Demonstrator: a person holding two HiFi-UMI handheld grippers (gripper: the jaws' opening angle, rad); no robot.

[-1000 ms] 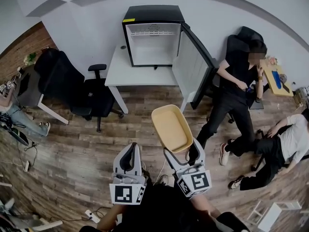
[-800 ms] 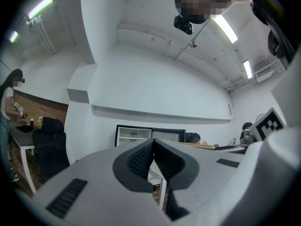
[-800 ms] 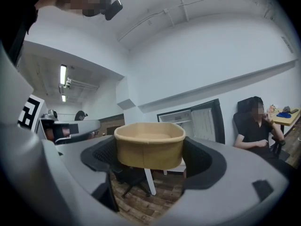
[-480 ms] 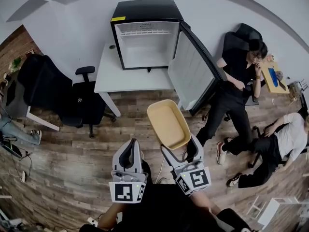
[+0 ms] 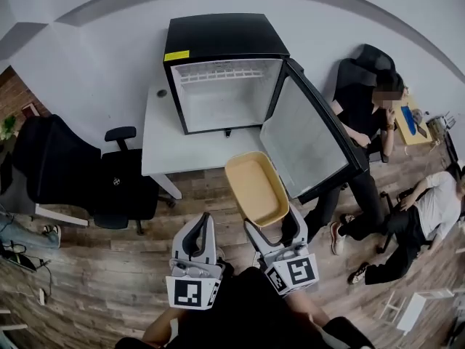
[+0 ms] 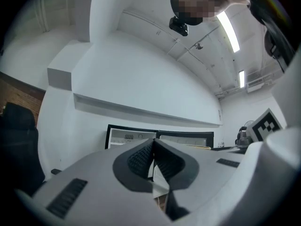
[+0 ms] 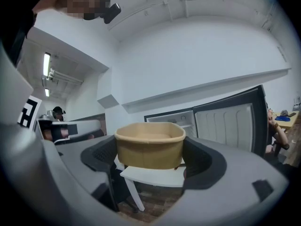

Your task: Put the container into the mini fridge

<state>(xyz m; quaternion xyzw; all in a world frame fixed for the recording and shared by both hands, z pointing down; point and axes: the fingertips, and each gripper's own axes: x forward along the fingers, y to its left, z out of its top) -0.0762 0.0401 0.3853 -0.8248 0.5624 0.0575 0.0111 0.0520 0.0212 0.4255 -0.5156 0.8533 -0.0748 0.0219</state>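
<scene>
My right gripper [image 5: 272, 226] is shut on a tan, empty, rectangular container [image 5: 256, 187], held in the air over the front edge of the white table. In the right gripper view the container [image 7: 149, 145] sits squeezed between the two dark pads. Ahead stands the black mini fridge [image 5: 221, 71] on the white table [image 5: 171, 140]; its door [image 5: 312, 140] hangs wide open to the right and its white inside is bare. The fridge [image 7: 175, 120] shows behind the container. My left gripper [image 5: 200, 230] is shut and holds nothing, its pads [image 6: 146, 157] touching, left of the container.
A black office chair [image 5: 80, 177] stands left of the table. A person in black [image 5: 363, 133] stands right of the open door, and another person [image 5: 421, 209] sits on the floor at the right. The floor is wood planks.
The fridge and table have come nearer and lower in the head view. The container in my right gripper has moved forward, now reaching the table's front edge beside the open door.
</scene>
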